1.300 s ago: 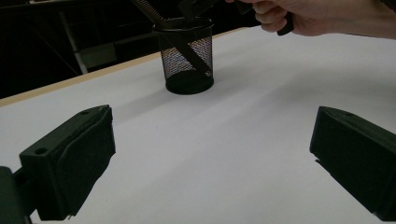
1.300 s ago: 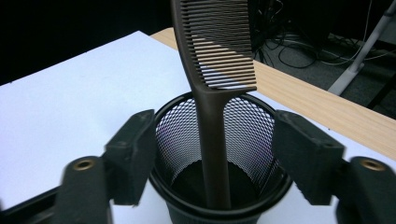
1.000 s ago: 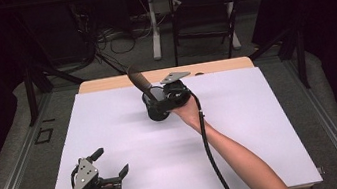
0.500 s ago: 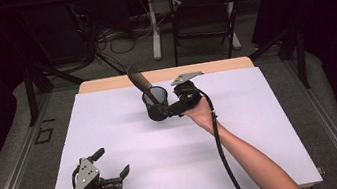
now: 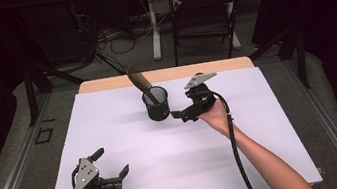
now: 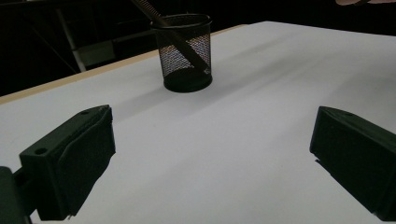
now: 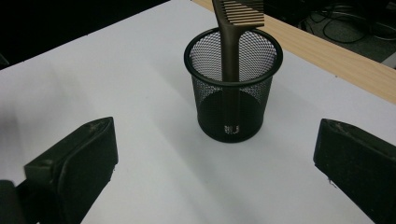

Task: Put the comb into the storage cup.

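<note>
Standing handle-down in a black mesh cup (image 7: 232,84), one brown comb (image 7: 232,51) leans against the rim with its teeth sticking up and out of the top. The cup sits upright on the white table (image 5: 262,126), toward the far middle of it, near the bare wooden strip along the far edge.

Just beside the cup, on its right in the high view, the right gripper (image 5: 181,116) points at the cup with its jaws spread wide and nothing between them; in the right gripper view the cup stands centred between the two jaws but ahead of them, not touched. The comb looks already delivered, so the step in hand reads as letting go and clearing off; the next move probably calls for drawing the gripper straight back, keeping the jaws clear of the cup so it does not tip.

Well apart, near the front left corner of the table, the left gripper (image 5: 112,171) rests low with its jaws also open and empty, aimed toward the cup.

Counted: one comb, one cup, two grippers, one table.
</note>
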`<state>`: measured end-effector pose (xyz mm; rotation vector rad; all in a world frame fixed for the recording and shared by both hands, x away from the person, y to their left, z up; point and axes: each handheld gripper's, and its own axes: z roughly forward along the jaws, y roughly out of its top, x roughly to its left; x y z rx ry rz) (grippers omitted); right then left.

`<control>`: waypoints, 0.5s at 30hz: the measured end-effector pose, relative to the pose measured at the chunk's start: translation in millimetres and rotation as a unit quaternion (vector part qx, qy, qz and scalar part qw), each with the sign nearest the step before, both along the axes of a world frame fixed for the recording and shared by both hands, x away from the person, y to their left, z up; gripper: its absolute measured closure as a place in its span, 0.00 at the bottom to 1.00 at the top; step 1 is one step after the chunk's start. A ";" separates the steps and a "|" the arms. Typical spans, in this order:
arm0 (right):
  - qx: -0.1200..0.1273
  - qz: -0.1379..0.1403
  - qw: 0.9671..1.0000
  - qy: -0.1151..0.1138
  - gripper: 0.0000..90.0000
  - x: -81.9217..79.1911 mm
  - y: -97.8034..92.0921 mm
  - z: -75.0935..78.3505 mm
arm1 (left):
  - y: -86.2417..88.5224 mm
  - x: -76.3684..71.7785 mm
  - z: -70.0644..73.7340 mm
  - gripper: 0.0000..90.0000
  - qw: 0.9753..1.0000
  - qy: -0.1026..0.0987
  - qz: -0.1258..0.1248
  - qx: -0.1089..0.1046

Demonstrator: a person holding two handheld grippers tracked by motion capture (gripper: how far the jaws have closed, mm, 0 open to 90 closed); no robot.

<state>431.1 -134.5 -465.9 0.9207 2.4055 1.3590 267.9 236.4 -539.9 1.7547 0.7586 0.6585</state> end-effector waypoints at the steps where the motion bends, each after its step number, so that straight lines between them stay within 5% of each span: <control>1: 0.000 0.000 1.000 0.002 0.00 -1.5 -2.6 -0.3 | 0.0 0.0 0.0 0.00 1.000 0.000 0.000 0.000; 15: -0.011 -0.004 1.000 0.007 0.00 -22.8 -36.5 -5.8 | 0.5 -0.4 0.2 0.00 1.000 0.000 0.001 -0.001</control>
